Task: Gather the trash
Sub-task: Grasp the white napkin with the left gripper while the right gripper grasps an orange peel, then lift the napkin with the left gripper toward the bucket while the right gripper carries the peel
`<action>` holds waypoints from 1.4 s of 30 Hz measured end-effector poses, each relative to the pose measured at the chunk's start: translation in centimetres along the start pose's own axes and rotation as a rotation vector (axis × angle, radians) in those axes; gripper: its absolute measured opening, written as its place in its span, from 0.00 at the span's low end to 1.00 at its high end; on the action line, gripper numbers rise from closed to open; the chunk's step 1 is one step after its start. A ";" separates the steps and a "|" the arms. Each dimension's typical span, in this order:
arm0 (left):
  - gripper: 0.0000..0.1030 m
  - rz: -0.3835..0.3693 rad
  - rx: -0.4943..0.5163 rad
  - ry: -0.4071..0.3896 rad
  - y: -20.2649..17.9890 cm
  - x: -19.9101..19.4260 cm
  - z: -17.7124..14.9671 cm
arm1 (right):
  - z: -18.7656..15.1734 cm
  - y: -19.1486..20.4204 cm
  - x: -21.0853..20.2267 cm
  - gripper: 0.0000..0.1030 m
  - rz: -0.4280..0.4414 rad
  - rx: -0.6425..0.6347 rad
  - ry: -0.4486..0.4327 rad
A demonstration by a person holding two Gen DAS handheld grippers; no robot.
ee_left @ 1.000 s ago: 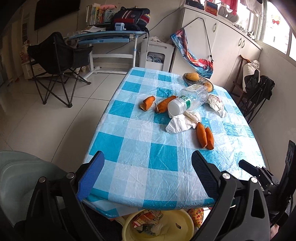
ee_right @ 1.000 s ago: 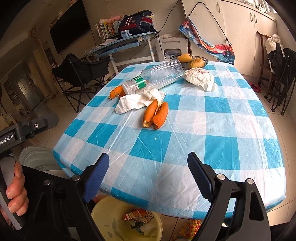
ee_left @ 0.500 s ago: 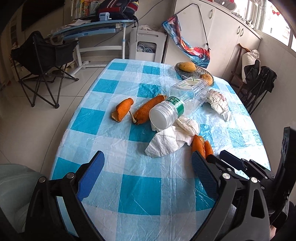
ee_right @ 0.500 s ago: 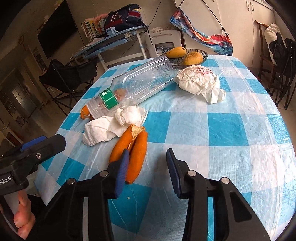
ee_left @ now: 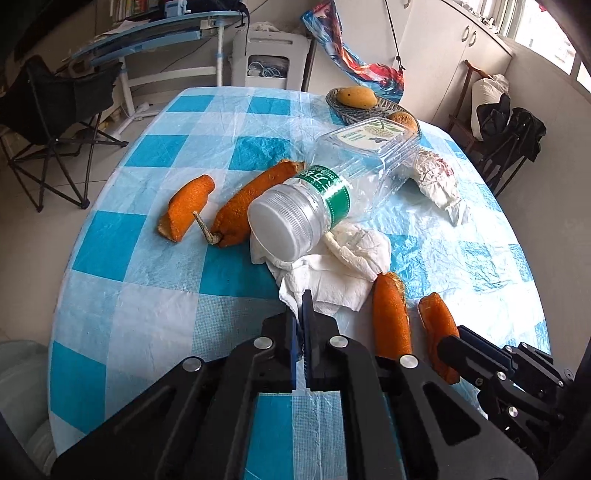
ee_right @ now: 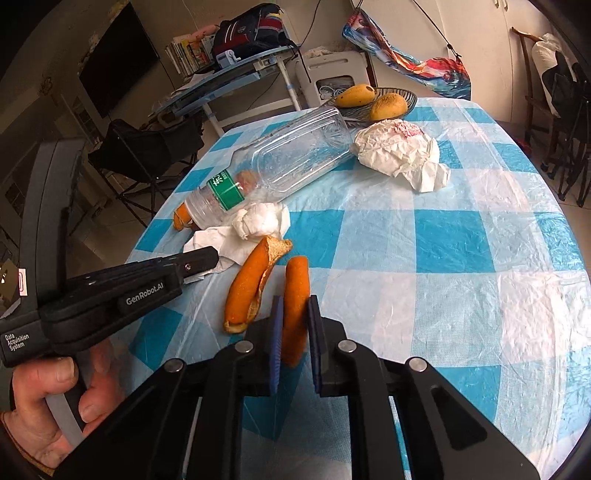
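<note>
L hand-held gripper (ee_left: pixel 302 314) clamped on white tissue (ee_left: pixel 325 284) edge; bottle (ee_left: pixel 332 188) lying on tissue w/ peels (ee_left: pixel 391 314) beside.

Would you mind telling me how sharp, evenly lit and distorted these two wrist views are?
Left wrist view: sharp on the plastic bottle, strong fisheye bending of the table edge, window overexposed at top right. Right wrist view: equally sharp, soft daylight with faint shadows, darker room at left, black vignette in the corners.

A table is covered w/ a blue-and-white checked tablecloth (ee_left: pixel 147 236). At its far end, two mangoes (ee_right: pixel 388 105) are held in a dark woven basket (ee_right: pixel 408 99). Beyond, a black folding chair (ee_left: pixel 55 110), a blue desk (ee_left: pixel 155 33) and a backpack (ee_right: pixel 251 27) on it are seen; white cabinets (ee_left: pixel 450 62) at right.
</note>
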State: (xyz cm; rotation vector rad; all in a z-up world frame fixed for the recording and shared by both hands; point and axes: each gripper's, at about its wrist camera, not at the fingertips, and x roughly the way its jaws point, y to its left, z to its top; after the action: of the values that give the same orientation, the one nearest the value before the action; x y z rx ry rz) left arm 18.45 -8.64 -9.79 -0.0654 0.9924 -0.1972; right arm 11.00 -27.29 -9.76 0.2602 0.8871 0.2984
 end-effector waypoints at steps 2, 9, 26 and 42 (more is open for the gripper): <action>0.03 -0.006 0.000 -0.001 0.6 -1.1 -0.8 | -0.2 0.0 -0.5 0.13 0.006 0.011 -0.008; 0.03 -0.090 -0.065 -0.073 3.1 -7.2 -2.5 | -1.7 -0.3 -2.0 0.13 0.036 0.055 -0.017; 0.78 0.181 0.094 0.001 3.4 -6.6 -6.1 | -4.0 -0.6 -3.1 0.13 0.015 0.048 -0.003; 0.09 -0.061 -0.021 0.003 4.0 -6.0 -6.9 | -5.0 0.8 -4.4 0.13 0.075 0.028 -0.034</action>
State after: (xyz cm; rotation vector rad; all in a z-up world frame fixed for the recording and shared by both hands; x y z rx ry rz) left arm 10.04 -3.27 -9.20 -0.1151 0.9962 -0.2429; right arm 4.32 -27.68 -9.35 0.3244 0.8496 0.3505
